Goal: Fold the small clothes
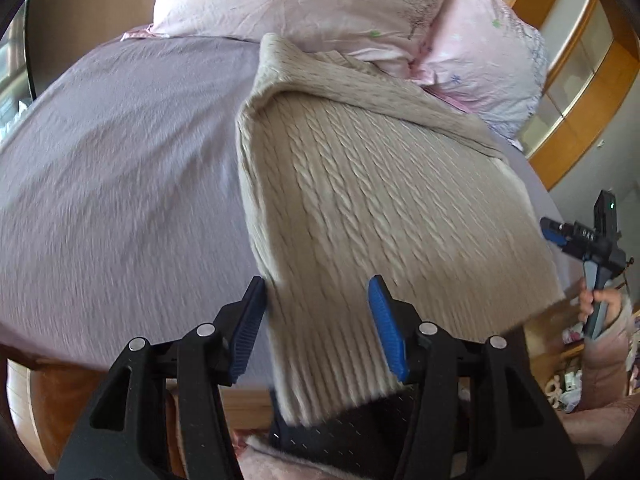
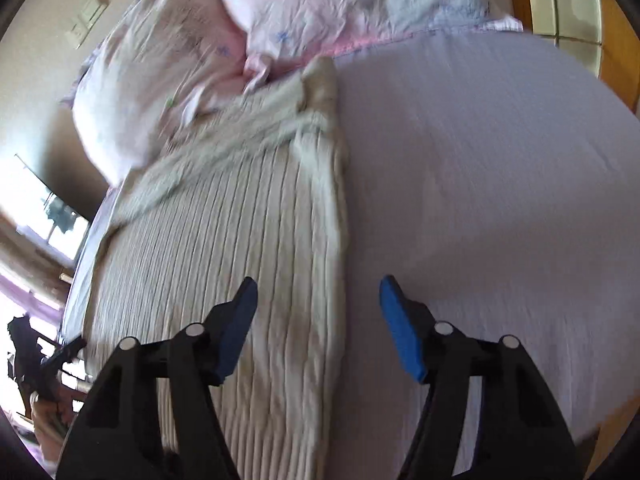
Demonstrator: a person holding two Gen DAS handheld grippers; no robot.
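A beige cable-knit sweater lies on the lilac bed sheet, sleeves folded across its top, hem hanging over the near bed edge. My left gripper is open above the sweater's left hem, its jaws straddling the left edge without holding it. In the right wrist view the sweater runs down the left half of the frame. My right gripper is open above the sweater's right edge, one jaw over the knit and one over the sheet. The right gripper also shows at the far right of the left wrist view.
Pink patterned pillows lie at the head of the bed, touching the sweater's top. They also show in the right wrist view. A wooden cabinet stands at the right. The wooden bed frame shows below the near mattress edge.
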